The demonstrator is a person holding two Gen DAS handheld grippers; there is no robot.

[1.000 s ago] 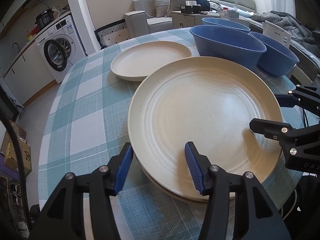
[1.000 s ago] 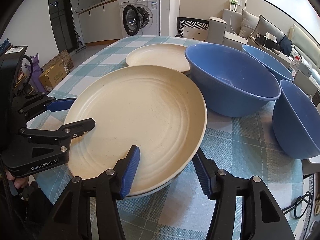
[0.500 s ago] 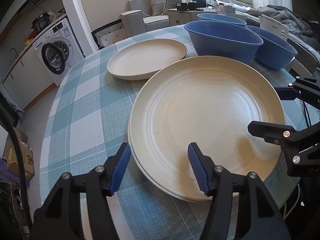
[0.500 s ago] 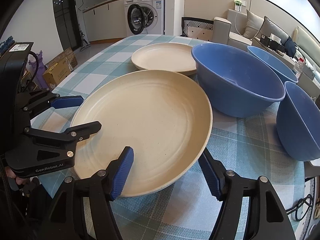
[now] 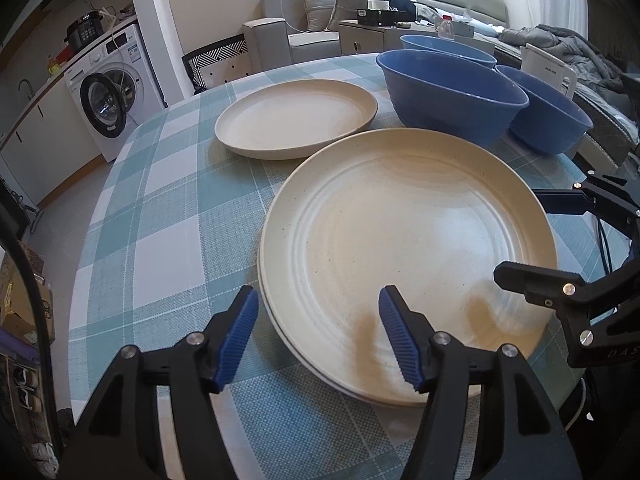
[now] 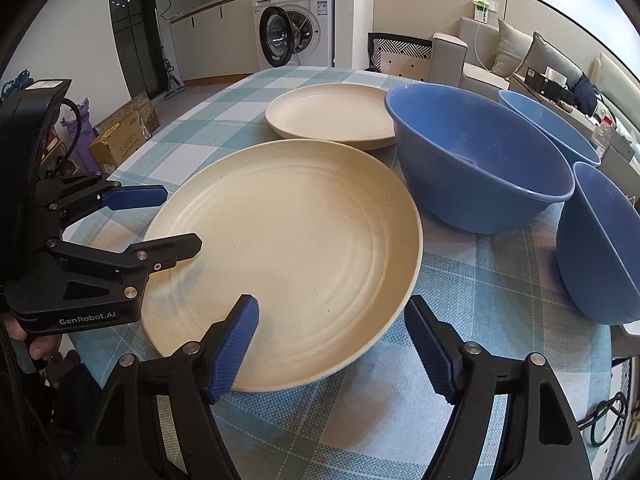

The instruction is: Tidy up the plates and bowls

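Plates first: the large cream plate (image 5: pixel 408 256) lies flat near my edge of the desk (image 5: pixel 168 216), on top of another plate whose rim shows just under it at the near left. My left tongs (image 5: pixel 318 334) straddle its near-left rim, one blue pad outside over the cloth, the other over the plate's face. Their jaws have just been opening, and neither pad presses on anything. My right tongs (image 6: pixel 332 344) stand the same way at the plate's near-right rim, jaws wider and also just opened, gripping nothing.

Outward from there, a smaller cream plate (image 5: pixel 296 118) sits just beyond the large one, their rims close but whether they touch I cannot tell. Right of it stand three blue bowls: the big blue bowl (image 6: pixel 476 160) just beside both plates, a second blue bowl (image 6: pixel 548 126) behind it, and a third blue bowl (image 6: pixel 600 244) by the desk's right edge.

The round desk wears a teal-and-white checked cloth. Open cloth stretches left of the plates towards the rounded left edge, and a smaller patch lies between the large plate and the near edge.

Past the desk I see a washing machine (image 5: pixel 110 94) under a kitchen counter on the left, cardboard boxes (image 6: pixel 124 138) on the floor, and a grey sofa (image 5: pixel 320 24) with cushions at the back.
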